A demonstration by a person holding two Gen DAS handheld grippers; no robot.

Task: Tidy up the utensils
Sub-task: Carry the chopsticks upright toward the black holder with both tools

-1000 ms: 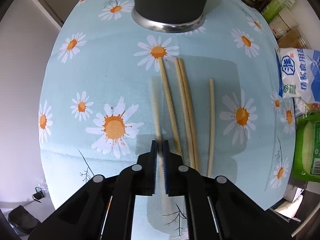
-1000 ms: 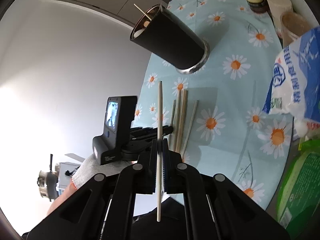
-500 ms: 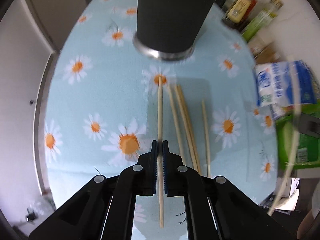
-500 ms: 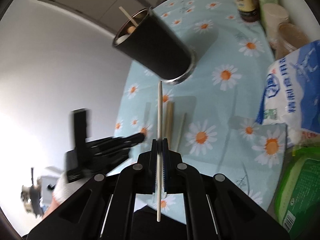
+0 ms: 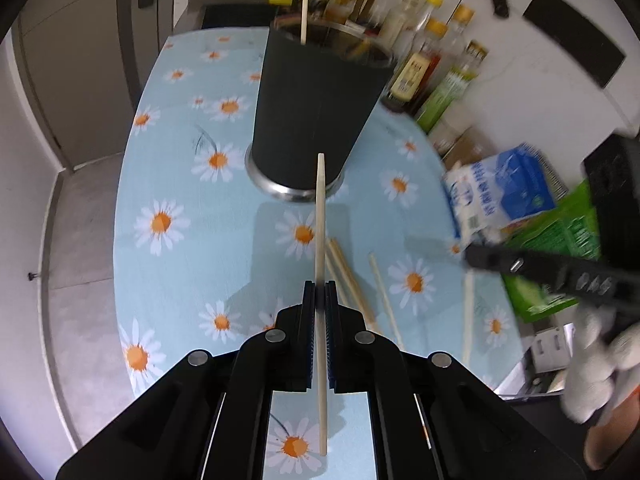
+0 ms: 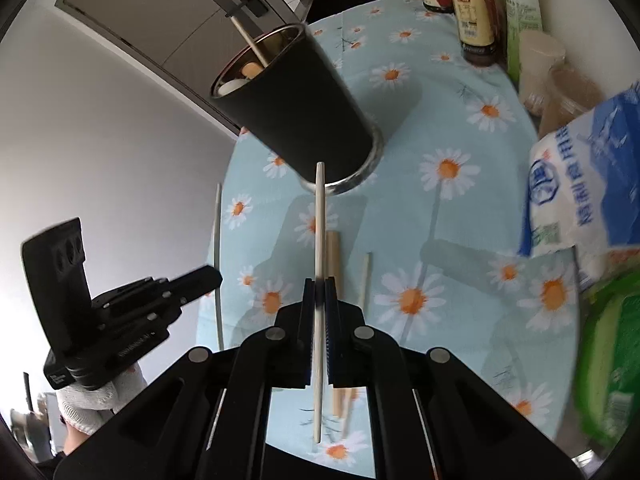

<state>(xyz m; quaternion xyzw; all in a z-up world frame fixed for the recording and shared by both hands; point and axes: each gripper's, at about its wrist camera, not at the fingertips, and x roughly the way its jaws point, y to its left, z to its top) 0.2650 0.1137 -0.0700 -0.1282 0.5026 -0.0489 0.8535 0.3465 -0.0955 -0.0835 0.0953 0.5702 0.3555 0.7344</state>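
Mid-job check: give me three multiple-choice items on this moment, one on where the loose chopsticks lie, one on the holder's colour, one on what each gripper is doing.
1. Where do the loose chopsticks lie?
A. On the tablecloth in front of the holder
B. Inside the salt bag
C. On the floor

2. What colour is the holder's outer wall?
A. White
B. Black
C. Green

3. What state are the two grippers in?
A. Both open, holding nothing
B. Only the left holds something
C. Each shut on one chopstick

Answers:
1. A: they rest flat on the daisy tablecloth, on the near side of the holder.
2. B: the wall is black above a bare metal base.
3. C: the left gripper clamps the left chopstick, and the right gripper clamps the right chopstick.
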